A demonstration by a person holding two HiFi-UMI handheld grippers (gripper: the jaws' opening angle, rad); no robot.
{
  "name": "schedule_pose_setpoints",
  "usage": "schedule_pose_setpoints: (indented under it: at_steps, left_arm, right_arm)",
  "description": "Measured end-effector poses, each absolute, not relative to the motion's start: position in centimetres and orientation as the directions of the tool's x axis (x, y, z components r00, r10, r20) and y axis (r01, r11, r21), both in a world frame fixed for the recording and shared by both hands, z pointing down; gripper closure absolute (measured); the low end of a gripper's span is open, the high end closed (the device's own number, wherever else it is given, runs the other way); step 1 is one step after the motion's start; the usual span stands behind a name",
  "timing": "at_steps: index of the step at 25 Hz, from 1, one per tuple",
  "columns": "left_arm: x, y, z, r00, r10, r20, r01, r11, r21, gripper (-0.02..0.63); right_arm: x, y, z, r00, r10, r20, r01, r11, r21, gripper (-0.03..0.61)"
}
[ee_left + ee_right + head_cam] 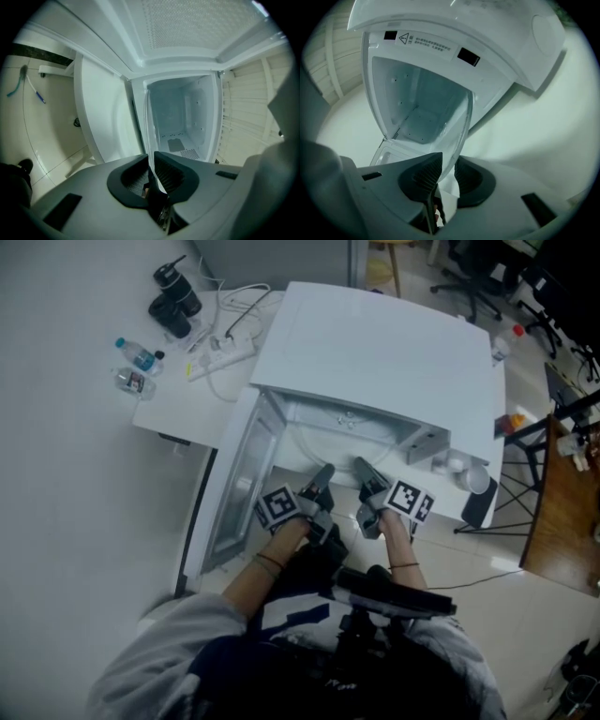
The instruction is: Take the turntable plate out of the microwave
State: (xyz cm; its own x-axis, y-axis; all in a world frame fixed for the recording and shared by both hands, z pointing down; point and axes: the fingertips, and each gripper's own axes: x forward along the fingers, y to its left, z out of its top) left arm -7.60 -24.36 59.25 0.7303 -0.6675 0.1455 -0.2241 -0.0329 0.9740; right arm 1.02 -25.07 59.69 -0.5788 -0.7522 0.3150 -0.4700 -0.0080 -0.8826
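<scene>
Your left gripper (pixel 151 164) and right gripper (pixel 446 171) each pinched the near rim of the plate (pixel 452 126), side by side; it reached forward from them into the microwave (pixel 375 343), so the pull looked straight back toward you

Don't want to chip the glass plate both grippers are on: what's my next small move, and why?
Probably pull both back together, evenly: the left gripper and right gripper each clamp the turntable plate by its rim, with the open microwave right ahead.

office or lab, swivel chairs (pixel 473 277), white table (pixel 183 413), power strip (pixel 223 355)
</scene>
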Motion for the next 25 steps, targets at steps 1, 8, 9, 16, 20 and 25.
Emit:
schedule_pose_setpoints:
  at_steps: [1, 8, 9, 16, 20, 25]
  left_arm:
    - [-7.6, -24.4, 59.3, 0.735, -0.663, 0.143, -0.235, -0.051, 0.971, 0.575]
    - [-9.2, -28.3, 59.5, 0.671, -0.737, 0.080, -0.187, -0.064, 0.980, 0.528]
    - [-9.3, -29.2, 59.4, 0.667, -0.743, 0.062, -0.173, -0.074, 0.982, 0.526]
    - [-6.6, -32.8, 57.3, 0.713, -0.686, -0.142, 0.004, -0.198, 0.980, 0.525]
    - [-6.0, -32.6, 57.2, 0.737, -0.664, -0.124, -0.049, -0.236, 0.971, 0.583]
    - [-7.7, -31.1, 59.2, 0.730, -0.682, 0.052, -0.251, -0.195, 0.948, 0.581]
  right_arm:
    - [1.0, -25.0, 59.7, -0.579, -0.752, 0.316, -0.472, -0.006, -0.881, 0.514]
    - [0.8, -24.5, 59.1, -0.579, -0.754, 0.310, -0.471, -0.001, -0.882, 0.512]
    - [0.7, -24.5, 59.1, -0.580, -0.753, 0.312, -0.475, 0.002, -0.880, 0.512]
    - [0.6, -24.5, 59.0, -0.579, -0.747, 0.326, -0.498, 0.008, -0.867, 0.508]
    - [0.6, -24.3, 58.7, -0.575, -0.749, 0.330, -0.529, 0.033, -0.848, 0.492]
    - [0.2, -23.2, 58.6, -0.593, -0.734, 0.332, -0.537, 0.053, -0.842, 0.476]
